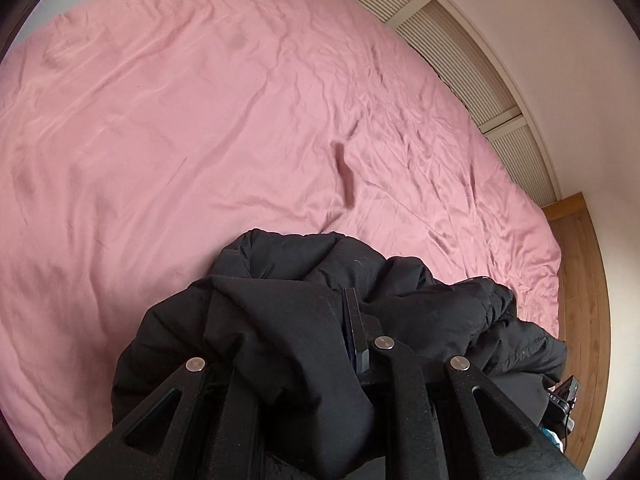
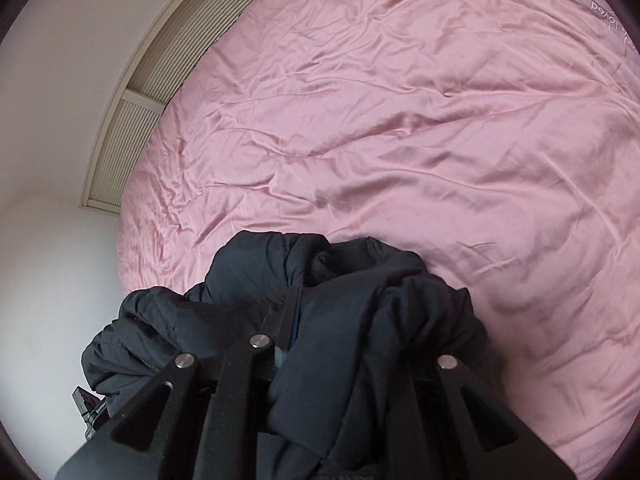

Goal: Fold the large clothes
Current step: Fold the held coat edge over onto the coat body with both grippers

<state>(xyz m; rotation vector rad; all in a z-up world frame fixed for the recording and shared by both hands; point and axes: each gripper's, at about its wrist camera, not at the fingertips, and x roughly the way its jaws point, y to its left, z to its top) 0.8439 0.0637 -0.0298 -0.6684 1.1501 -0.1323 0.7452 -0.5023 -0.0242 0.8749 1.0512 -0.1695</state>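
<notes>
I have the black padded coat (image 1: 280, 312) bunched at the bottom centre of both views, above the pink bed (image 1: 160, 140). My left tongs (image 1: 316, 344) and right tongs (image 2: 332, 344) each clench a fold. I judge I'm carrying it; next it needs spreading flat.

Jacket (image 1: 304, 304) on bedsheet (image 1: 180, 120)

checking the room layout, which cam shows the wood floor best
The left wrist view: the wooden floor runs down its right edge beside the pink bedsheet. The right wrist view shows no floor, only sheet, white wall and the black jacket.
</notes>
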